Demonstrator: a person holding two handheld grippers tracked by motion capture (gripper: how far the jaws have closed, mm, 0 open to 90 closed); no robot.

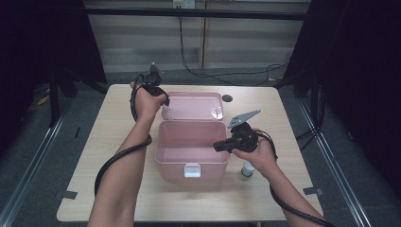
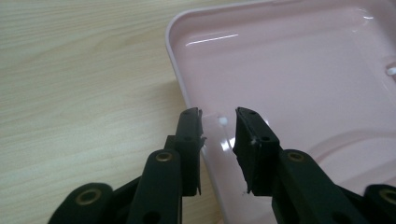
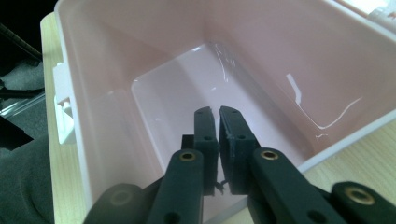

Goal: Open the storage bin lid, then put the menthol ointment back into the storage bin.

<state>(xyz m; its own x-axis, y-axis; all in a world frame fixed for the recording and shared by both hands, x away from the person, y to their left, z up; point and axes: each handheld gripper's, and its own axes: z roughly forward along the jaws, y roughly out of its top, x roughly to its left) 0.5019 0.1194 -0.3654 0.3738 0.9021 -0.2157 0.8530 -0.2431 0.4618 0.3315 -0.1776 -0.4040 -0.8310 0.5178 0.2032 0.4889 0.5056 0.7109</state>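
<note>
Pink box [image 1: 191, 153] sat mid-table [image 1: 118, 194], lid [image 1: 193, 106] thrown fully open and lying flat behind it at 12 o'clock, inside face up. Box's long axis ran 9 to 3 in the high view; open mouth faced straight up, white latch [image 1: 192, 170] on the front wall pointed at 6, toward the person. Lid's long axis ran parallel to the box. Left gripper [image 1: 163, 100] was at the lid's 9 o'clock edge; in the left gripper view its tips [image 2: 218, 128] stood a small way apart over the lid's rim [image 2: 173, 56], nothing between them, and whether the jaws touched the rim I couldn't tell. Right gripper [image 1: 218, 146] hung at the box's 3 o'clock wall, pointing toward 9 across the mouth; in the right gripper view its tips [image 3: 218, 122] were near closed, only a thin slit between them, nothing clamped, aimed down into the box's bare inside [image 3: 177, 93]. They hung over the near wall [image 3: 336, 144], contact not clear. A small white bottle [image 1: 247, 169] stood on the table at about 4 o'clock of the box, just under the right hand [image 1: 260, 153]. A dark round spot [image 1: 227, 98] sat on the table at the lid's 2 o'clock corner.
</note>
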